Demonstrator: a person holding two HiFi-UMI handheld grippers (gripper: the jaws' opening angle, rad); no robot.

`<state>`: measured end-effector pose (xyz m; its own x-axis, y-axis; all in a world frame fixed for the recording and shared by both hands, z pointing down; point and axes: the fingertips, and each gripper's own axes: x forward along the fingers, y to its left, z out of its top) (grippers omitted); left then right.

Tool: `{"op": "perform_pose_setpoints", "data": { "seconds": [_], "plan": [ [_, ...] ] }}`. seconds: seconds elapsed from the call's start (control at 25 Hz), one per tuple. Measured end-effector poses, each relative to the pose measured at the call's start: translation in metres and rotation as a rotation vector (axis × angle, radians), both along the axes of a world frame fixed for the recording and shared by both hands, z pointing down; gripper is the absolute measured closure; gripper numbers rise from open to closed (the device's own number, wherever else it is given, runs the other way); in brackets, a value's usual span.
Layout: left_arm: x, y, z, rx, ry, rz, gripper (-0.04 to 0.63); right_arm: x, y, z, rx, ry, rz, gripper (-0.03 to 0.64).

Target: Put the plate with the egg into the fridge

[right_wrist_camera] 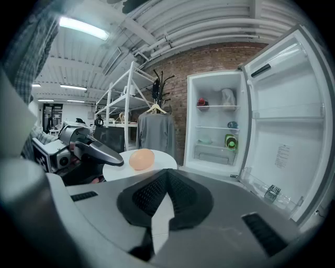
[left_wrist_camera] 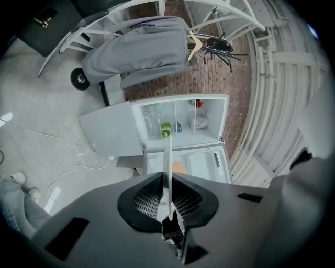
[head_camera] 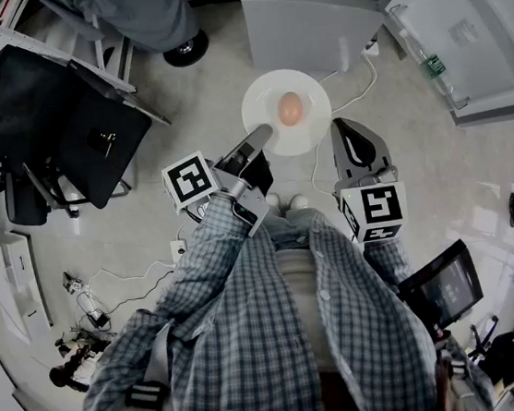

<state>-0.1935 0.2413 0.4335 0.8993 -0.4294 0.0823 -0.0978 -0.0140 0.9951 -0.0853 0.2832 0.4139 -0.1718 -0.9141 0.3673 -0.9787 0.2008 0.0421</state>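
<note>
A white plate (head_camera: 314, 128) with a tan egg (head_camera: 290, 108) on it is held level above the floor, in front of the open fridge (head_camera: 308, 12). My left gripper (head_camera: 260, 138) is shut on the plate's near left rim. From the left gripper view the plate (left_wrist_camera: 167, 162) appears edge-on between the jaws, the egg (left_wrist_camera: 180, 167) just right of it. My right gripper (head_camera: 348, 129) hangs to the right of the plate, shut and holding nothing. In the right gripper view the plate (right_wrist_camera: 118, 167) and egg (right_wrist_camera: 141, 158) sit left of centre, the fridge (right_wrist_camera: 217, 152) beyond.
The fridge door (head_camera: 463, 26) swings open to the right with a bottle (head_camera: 425, 63) in its rack. Shelves hold a green container (left_wrist_camera: 166, 130) and other items. A white cable (head_camera: 359, 92) trails on the floor. Black cases (head_camera: 61, 122) stand left; a person's shoe (head_camera: 187, 48) is nearby.
</note>
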Motion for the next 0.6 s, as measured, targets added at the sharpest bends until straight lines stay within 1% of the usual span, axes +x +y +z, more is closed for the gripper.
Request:
{"op": "perform_pose_setpoints", "data": {
  "seconds": [0.12,0.36,0.6],
  "plan": [
    [0.0003,0.0018,0.0005,-0.001,0.0,-0.002,0.565,-0.0027,-0.0018,-0.0068,0.026,-0.02,0.003,0.611],
    [-0.002,0.0027,0.0031,-0.009,-0.013,-0.008,0.565,-0.0024,-0.0024,-0.0091,0.034,-0.022,0.004,0.61],
    [-0.0026,0.002,0.0003,-0.002,0.001,-0.015,0.565,-0.0018,-0.0026,-0.011,0.044,-0.015,0.01,0.609]
  ]
}}
